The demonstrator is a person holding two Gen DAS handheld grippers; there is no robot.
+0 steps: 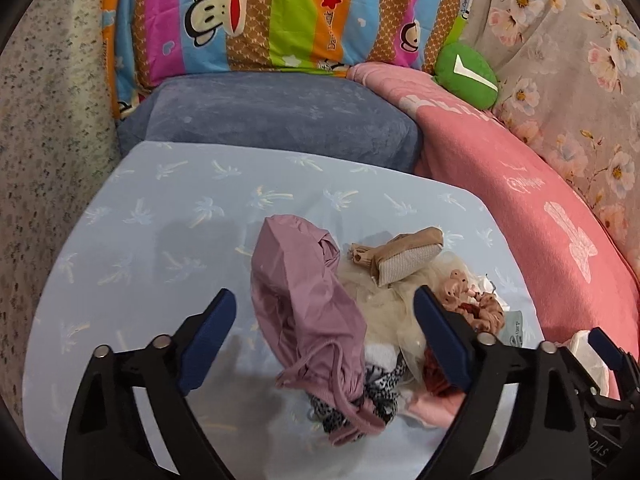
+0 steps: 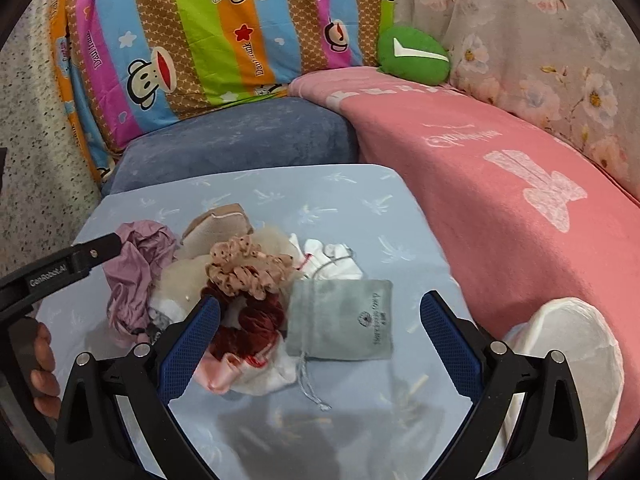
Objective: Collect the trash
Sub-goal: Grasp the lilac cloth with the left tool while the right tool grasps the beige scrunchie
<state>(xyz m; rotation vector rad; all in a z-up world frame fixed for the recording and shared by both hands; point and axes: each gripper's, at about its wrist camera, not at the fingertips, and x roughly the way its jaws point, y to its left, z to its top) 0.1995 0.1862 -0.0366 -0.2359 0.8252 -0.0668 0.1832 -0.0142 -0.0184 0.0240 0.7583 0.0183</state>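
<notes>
Underneath, pale-blue palm-print tabletop beside pink blanket

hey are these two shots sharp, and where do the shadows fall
Left wrist view: mostly sharp, edges bent by the fisheye, a soft shadow on the blue cloth under the left gripper. Right wrist view: grey pouch print slightly blurred, a dark shadow beneath the right gripper.

mauve cloth | pale-blue board, faint palm-tree print | grey-green drawstring pouch | tan dotted scrunchie | dark-red velvet scrunchie | pink blanket, white bow motif | striped monkey-print quilt | green cushion, white tick
</notes>
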